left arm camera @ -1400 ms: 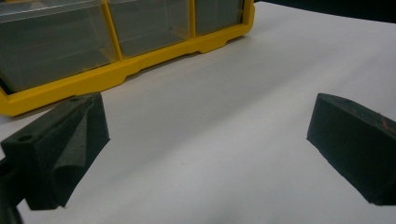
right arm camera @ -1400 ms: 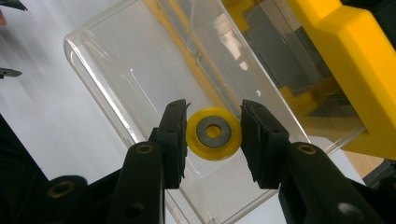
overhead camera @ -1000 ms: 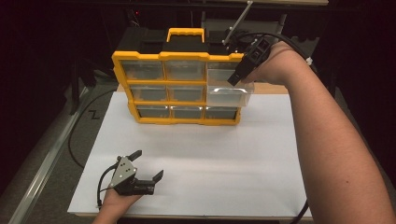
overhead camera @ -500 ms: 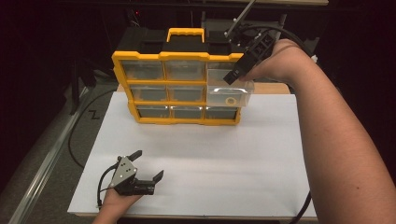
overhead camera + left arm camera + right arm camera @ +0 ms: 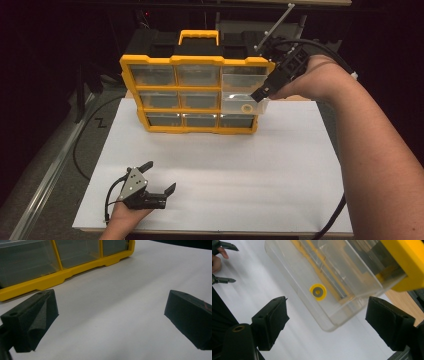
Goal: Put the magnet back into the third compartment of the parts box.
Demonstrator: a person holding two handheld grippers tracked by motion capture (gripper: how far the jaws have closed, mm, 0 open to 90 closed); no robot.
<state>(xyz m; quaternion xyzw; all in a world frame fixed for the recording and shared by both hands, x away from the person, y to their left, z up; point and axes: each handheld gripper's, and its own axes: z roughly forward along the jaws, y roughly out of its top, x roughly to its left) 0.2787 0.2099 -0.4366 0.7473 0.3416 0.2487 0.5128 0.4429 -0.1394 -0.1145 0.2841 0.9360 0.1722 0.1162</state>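
right gripper (image 5: 263, 95) | just let go of the clear drawer (image 5: 243, 104), jaws opening, empty, backing off | drawer half out of yellow organizer (image 5: 196, 92), middle row right, yellow ring (image 5: 318, 292) inside | left gripper (image 5: 159, 176) open, idle on desk (image 5: 280, 165) | pull-out looks done

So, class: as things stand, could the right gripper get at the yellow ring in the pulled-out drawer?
Probably yes: the clear drawer is pulled out, its top open, the yellow ring uncovered, and the right gripper open close above.

Pulled-out clear drawer (image 5: 329, 290) lies just ahead of the right tool (image 5: 325, 322), blocking forward passage. Ahead of the left tool (image 5: 110, 320), bare table (image 5: 120, 302) runs unobstructed to the yellow organizer (image 5: 62, 277).
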